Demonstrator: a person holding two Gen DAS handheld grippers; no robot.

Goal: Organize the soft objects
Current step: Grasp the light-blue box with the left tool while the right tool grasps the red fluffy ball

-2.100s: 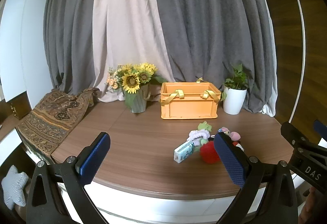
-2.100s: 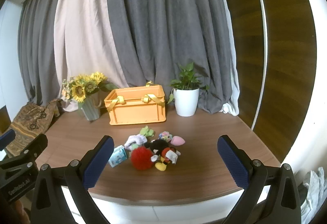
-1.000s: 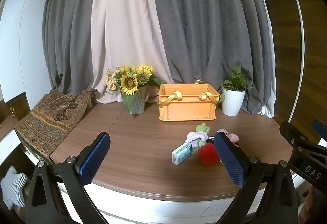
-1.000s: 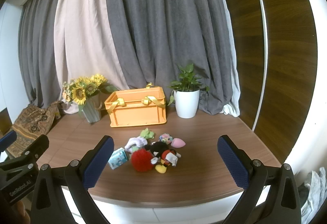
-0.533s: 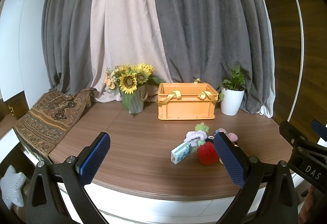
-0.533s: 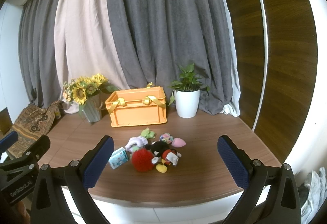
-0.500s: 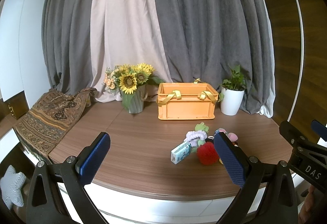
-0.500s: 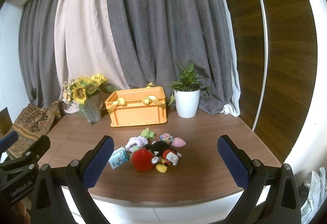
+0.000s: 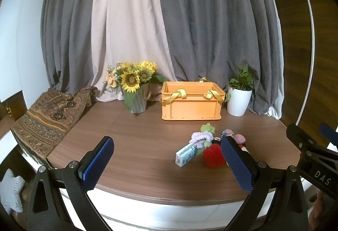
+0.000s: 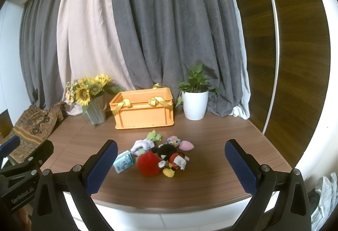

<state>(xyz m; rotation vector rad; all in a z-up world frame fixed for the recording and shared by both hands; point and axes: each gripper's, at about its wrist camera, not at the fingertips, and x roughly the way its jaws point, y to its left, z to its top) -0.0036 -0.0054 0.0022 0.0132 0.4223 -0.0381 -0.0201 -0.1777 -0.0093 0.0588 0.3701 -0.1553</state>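
A heap of soft toys lies mid-table: a red fuzzy ball [image 10: 148, 164] [image 9: 213, 158], a black-and-red plush [image 10: 172, 156], a lilac scrunchie [image 10: 142, 144], a green plush [image 10: 154, 136], a pink piece [image 10: 186, 145] and a small light-blue pack [image 10: 124, 161] [image 9: 186, 155]. An open orange crate [image 10: 143, 111] [image 9: 191, 104] with yellow straps stands behind them. My left gripper [image 9: 166, 164] and right gripper [image 10: 172, 166] are both open and empty, held short of the table's front edge, apart from the toys.
A sunflower vase [image 9: 137, 91] stands left of the crate and a white potted plant [image 10: 194, 104] right of it. A patterned cloth [image 9: 48, 112] drapes the table's left end. Curtains hang behind. A wooden wall panel [image 10: 285, 62] is on the right.
Both grippers have risen and drawn in slightly, so the table sits a bit lower and nearer in view. Both stay open. The toys have not moved.
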